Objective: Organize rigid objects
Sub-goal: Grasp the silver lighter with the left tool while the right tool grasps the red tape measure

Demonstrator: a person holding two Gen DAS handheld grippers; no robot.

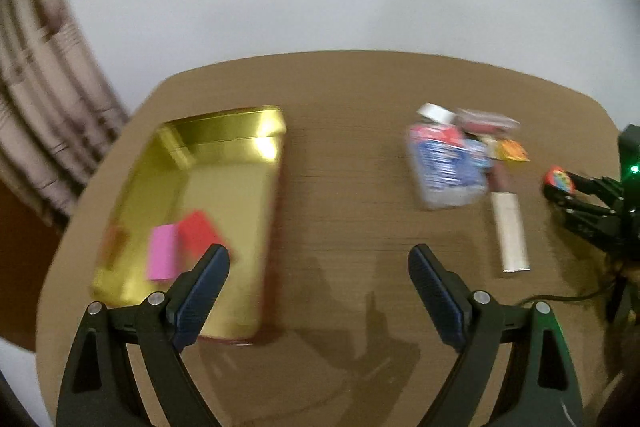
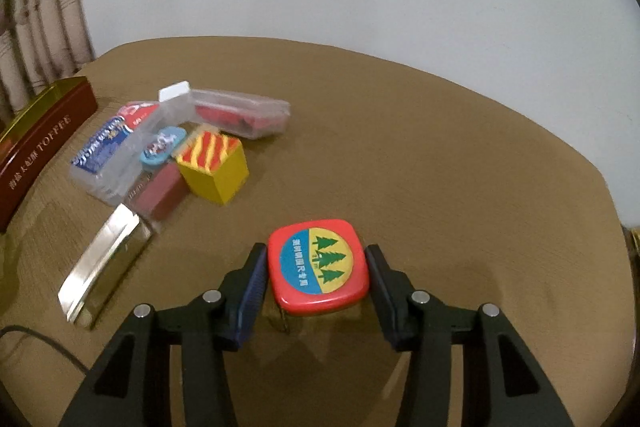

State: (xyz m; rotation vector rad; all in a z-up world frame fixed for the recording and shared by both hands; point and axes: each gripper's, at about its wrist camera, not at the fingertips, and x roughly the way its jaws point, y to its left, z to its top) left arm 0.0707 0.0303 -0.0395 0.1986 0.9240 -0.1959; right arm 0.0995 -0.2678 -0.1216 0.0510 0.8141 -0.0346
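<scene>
A red tape measure (image 2: pixel 318 267) with a blue and yellow tree label sits between the pads of my right gripper (image 2: pixel 316 269), which touch both its sides. The left wrist view shows that gripper (image 1: pixel 560 187) at the far right with the tape measure (image 1: pixel 559 179). My left gripper (image 1: pixel 320 259) stands wide open over bare table, nothing between its fingers. Left of it lies an open gold tin (image 1: pixel 224 187) holding a pink block (image 1: pixel 162 251) and a red block (image 1: pixel 198 231). The tin's dark red side (image 2: pixel 44 143) shows in the right wrist view.
A pile lies on the brown table (image 2: pixel 440 167): a clear case with a blue label (image 2: pixel 108 151), a clear box with red contents (image 2: pixel 244 117), a yellow striped block (image 2: pixel 214 163), a dark red block (image 2: pixel 160 195), a silver bar (image 2: pixel 104 259). A black cable (image 2: pixel 36 343) runs at the left.
</scene>
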